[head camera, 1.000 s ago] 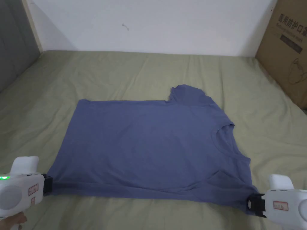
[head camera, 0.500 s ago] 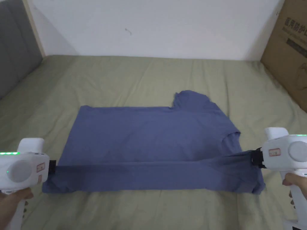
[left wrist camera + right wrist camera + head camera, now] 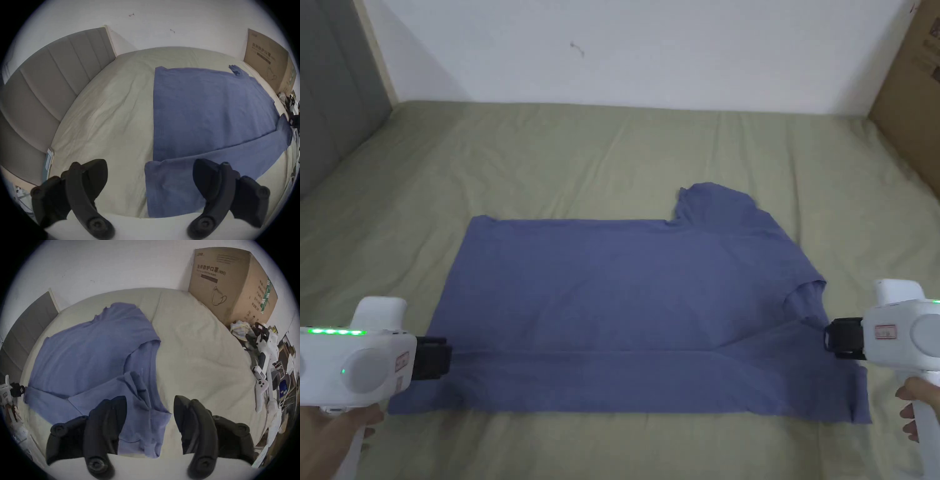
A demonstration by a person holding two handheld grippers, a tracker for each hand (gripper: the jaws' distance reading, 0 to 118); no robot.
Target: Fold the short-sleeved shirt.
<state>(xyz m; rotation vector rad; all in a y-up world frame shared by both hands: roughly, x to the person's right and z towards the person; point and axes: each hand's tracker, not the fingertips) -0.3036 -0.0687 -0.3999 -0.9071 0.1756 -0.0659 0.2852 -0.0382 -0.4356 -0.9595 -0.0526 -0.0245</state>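
The blue short-sleeved shirt (image 3: 625, 294) lies flat on the green bed sheet (image 3: 581, 150), collar to the right. Its near edge is folded over as a long strip (image 3: 625, 381) along the front. The far sleeve (image 3: 715, 203) sticks out at the back. My left gripper (image 3: 442, 359) sits at the shirt's left hem end, and its jaws stand wide apart over the folded corner (image 3: 170, 186). My right gripper (image 3: 830, 337) is by the collar side. Its jaws are apart above the bunched near sleeve (image 3: 146, 418), not pressing it.
A large cardboard box (image 3: 227, 285) stands at the bed's far right corner. A grey padded headboard (image 3: 40, 89) lines the left side, and a white wall runs behind. Clutter (image 3: 267, 361) lies off the bed's right edge. Bare sheet surrounds the shirt.
Both grippers held the shirt's near edge, lifted it and carried it toward the middle. Now the strip lies folded flat and both grippers have let go.
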